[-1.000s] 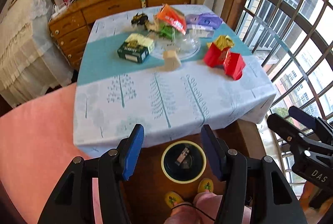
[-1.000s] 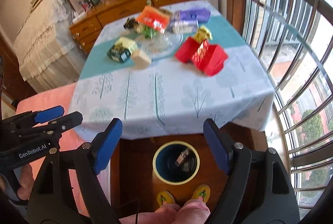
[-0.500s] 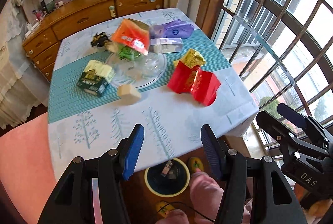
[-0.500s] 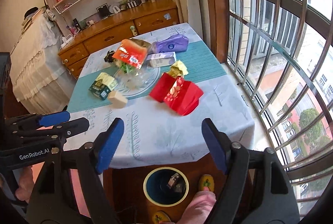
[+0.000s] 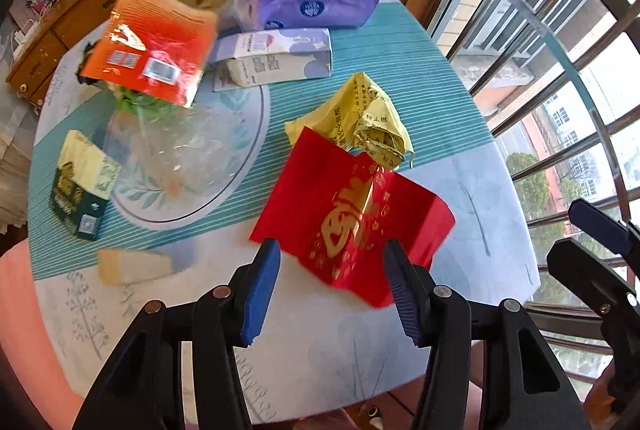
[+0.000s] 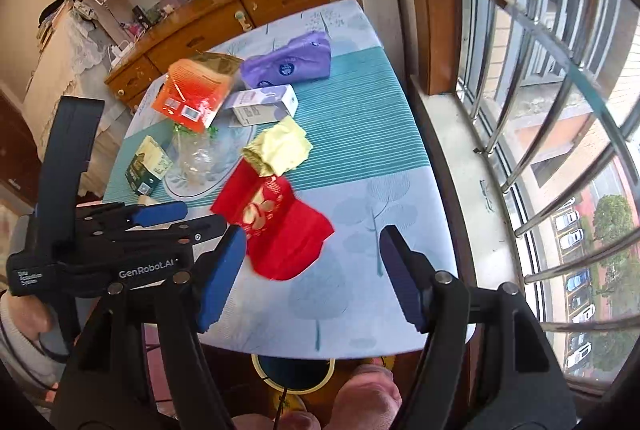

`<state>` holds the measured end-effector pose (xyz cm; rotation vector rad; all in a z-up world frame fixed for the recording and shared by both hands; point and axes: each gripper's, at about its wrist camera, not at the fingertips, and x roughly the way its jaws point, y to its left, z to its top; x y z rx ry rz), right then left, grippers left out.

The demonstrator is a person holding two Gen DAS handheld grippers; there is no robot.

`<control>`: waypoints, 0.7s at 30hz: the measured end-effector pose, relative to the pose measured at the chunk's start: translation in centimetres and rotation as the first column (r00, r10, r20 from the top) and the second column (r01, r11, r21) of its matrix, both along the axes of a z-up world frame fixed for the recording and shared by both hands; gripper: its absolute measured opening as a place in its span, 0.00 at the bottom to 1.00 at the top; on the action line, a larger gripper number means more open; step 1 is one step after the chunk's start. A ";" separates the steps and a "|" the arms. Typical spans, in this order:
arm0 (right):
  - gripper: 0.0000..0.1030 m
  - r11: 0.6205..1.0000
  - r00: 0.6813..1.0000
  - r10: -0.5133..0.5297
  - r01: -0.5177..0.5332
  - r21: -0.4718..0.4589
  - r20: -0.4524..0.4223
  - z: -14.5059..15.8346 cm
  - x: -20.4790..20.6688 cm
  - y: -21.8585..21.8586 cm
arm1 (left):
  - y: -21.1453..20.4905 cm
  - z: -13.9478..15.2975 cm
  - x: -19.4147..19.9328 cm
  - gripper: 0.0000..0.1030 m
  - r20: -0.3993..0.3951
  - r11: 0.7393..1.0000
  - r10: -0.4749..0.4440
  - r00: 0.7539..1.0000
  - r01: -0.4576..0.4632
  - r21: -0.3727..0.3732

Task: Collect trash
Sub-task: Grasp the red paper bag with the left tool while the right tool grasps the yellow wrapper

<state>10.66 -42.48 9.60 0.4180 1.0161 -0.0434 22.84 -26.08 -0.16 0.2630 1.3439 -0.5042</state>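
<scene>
Patterned tablecloth (image 5: 168,326) bears glossy, creased red packet (image 5: 352,214).

Both grippers are now well in over the table (image 5: 480,190), where a second ago they hung back above the floor beyond its near edge. The left gripper (image 5: 328,290) has dropped toward the red packet (image 5: 352,214), which now shows between its blue pads at the near right part of the table; its jaws are narrowing a little with nothing touching them. The right gripper (image 6: 308,270) has also come forward and lower, its jaws closing from wider, empty, over bare cloth by the near edge, just right of the red packet. The yellow-rimmed bin (image 6: 294,374), earlier in full view between the fingers, is now mostly hidden under the table edge
</scene>
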 end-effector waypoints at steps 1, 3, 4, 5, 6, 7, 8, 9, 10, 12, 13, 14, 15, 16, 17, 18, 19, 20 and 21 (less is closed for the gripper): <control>0.65 1.000 1.000 0.014 -0.014 0.006 -0.010 -0.6 0.8 -0.7 | -0.5 -0.7 0.3 0.51 -0.011 1.000 0.002 1.000 -0.002 0.008; 0.65 0.999 0.999 0.043 -0.042 0.019 -0.024 -1.6 2.2 -1.6 | -1.0 -2.0 0.7 0.49 -0.032 1.000 0.008 0.999 -0.007 0.026; 0.65 0.998 0.998 0.053 -0.053 0.022 -0.025 -1.9 2.8 -1.7 | -1.2 -2.6 0.9 0.44 -0.046 0.999 0.015 0.999 -0.013 0.033; 0.65 0.997 0.997 0.069 -0.068 0.026 -0.025 -2.3 3.5 -2.1 | -1.4 -3.1 1.0 0.36 -0.064 0.999 0.023 0.998 -0.021 0.036; 0.65 0.996 0.996 0.083 -0.083 0.029 -0.024 -2.6 4.2 -2.3 | -1.5 -3.7 1.1 0.34 -0.086 0.999 0.033 0.996 -0.029 0.039; 0.65 0.995 0.995 0.095 -0.094 0.031 -0.023 -2.8 4.6 -2.3 | -1.5 -4.0 1.2 0.33 -0.091 0.999 0.040 0.995 -0.037 0.036; 0.65 0.994 0.994 0.105 -0.104 0.031 -0.023 -2.8 4.8 -2.0 | -1.5 -4.0 1.2 0.27 -0.089 0.999 0.043 0.995 -0.040 0.034; 0.65 0.993 0.993 0.115 -0.114 0.034 -0.026 -3.1 5.3 -2.0 | -1.6 -3.9 1.2 0.23 -0.084 0.999 0.043 0.996 -0.040 0.031; 0.65 0.992 0.992 0.122 -0.121 0.039 -0.029 -3.2 5.5 -1.8 | -1.6 -3.7 1.3 0.16 -0.078 0.999 0.045 0.996 -0.043 0.029; 0.65 0.990 0.990 0.135 -0.133 0.052 -0.033 -3.7 6.3 -1.9 | -1.3 -3.2 1.4 0.08 -0.076 0.998 0.055 0.996 -0.054 0.019; 0.65 0.989 0.990 0.139 -0.137 0.054 -0.034 -3.7 6.4 -1.7 | -1.0 -2.9 1.4 0.06 -0.081 0.998 0.068 0.994 -0.068 0.007; 0.65 0.988 0.989 0.145 -0.143 0.060 -0.034 -3.9 6.8 -1.7 | -0.8 -2.7 1.4 0.06 -0.085 0.997 0.075 0.994 -0.075 0.004; 0.65 0.987 0.988 0.151 -0.148 0.066 -0.033 -4.0 7.2 -1.6 | -0.5 -2.5 1.3 0.06 -0.091 0.996 0.087 0.992 -0.088 -0.002; 0.65 0.986 0.987 0.155 -0.152 0.071 -0.032 -3.9 7.2 -1.3 | -0.1 -2.2 1.1 0.05 -0.092 0.995 0.096 0.991 -0.097 -0.007; 0.65 0.985 0.987 0.159 -0.156 0.078 -0.031 -4.0 7.7 -1.2 | 0.0 -1.8 0.9 0.05 -0.091 0.995 0.100 0.991 -0.102 -0.010; 0.65 0.984 0.987 0.161 -0.157 0.085 -0.031 -4.0 8.0 -1.1 | 0.3 -1.4 0.6 0.05 -0.088 0.994 0.108 0.990 -0.110 -0.016; 0.65 0.983 0.986 0.162 -0.158 0.093 -0.032 -3.9 8.1 -0.8 | 0.7 -1.2 0.1 0.05 -0.087 0.993 0.113 0.990 -0.115 -0.019; 0.65 0.982 0.986 0.162 -0.157 0.106 -0.035 -4.0 8.5 -0.8 | 0.9 -0.8 -0.1 0.05 -0.084 0.992 0.119 0.989 -0.121 -0.021; 0.65 0.980 0.986 0.160 -0.154 0.124 -0.039 -4.3 9.2 -0.7 | 1.4 -0.4 -0.3 0.05 -0.080 0.991 0.130 0.988 -0.132 -0.023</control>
